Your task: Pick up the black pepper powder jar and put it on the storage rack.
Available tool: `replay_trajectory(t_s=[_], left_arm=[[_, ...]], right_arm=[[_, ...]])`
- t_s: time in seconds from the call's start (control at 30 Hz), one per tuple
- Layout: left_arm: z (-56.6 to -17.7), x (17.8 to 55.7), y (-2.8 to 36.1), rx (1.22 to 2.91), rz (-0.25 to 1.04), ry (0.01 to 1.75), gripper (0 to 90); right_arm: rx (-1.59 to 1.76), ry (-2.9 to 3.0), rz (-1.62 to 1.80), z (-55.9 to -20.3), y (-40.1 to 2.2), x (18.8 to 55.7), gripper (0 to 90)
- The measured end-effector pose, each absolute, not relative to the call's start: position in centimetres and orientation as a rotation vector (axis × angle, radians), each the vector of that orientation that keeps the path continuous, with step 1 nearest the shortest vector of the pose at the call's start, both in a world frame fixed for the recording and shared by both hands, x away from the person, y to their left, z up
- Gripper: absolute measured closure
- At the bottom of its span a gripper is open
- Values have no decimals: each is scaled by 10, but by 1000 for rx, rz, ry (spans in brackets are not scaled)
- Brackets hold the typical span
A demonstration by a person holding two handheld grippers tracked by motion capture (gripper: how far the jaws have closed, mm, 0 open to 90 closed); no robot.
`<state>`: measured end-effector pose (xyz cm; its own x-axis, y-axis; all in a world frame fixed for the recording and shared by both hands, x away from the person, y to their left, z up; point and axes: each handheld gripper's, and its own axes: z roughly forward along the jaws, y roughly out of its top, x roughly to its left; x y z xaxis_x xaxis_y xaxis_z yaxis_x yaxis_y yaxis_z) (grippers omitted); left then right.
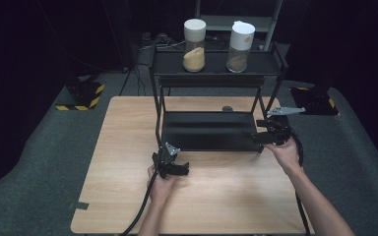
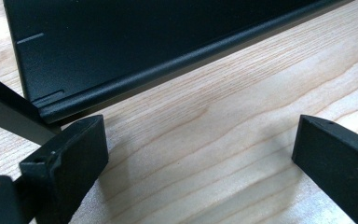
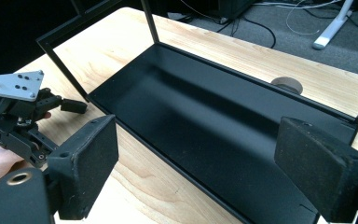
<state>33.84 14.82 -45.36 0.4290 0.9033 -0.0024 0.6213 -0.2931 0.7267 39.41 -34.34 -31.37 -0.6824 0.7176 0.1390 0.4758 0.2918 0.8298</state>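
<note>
Already flanking the black two-tier rack (image 1: 211, 129) at table centre, both grippers stand ready with nothing gripped. The left gripper (image 1: 175, 167), at the rack's seven o'clock corner, has its jaws wide over bare wood just beside the lower tray's edge (image 2: 121, 84). The right gripper (image 1: 263, 133), at four o'clock, spreads its jaws across the tray's near-right end (image 3: 205, 135), pads apart from metal. Two white-capped jars (image 1: 194, 45) stand on the top shelf. By appearances, the grasp and any shifting of the rack remain to be done.

Both hand-held grippers (image 1: 183, 169) (image 1: 254, 132) open, empty
</note>
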Motion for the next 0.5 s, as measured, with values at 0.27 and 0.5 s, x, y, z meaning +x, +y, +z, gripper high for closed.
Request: replay_trajectory(t_s=[0.27, 0.5], left_arm=[[-454, 338, 148, 2025, 549, 1281, 35], [-454, 338, 148, 2025, 549, 1282, 35]], right_arm=[[1086, 2307, 1330, -318, -341, 393, 131], [1093, 2309, 1330, -323, -341, 393, 132]])
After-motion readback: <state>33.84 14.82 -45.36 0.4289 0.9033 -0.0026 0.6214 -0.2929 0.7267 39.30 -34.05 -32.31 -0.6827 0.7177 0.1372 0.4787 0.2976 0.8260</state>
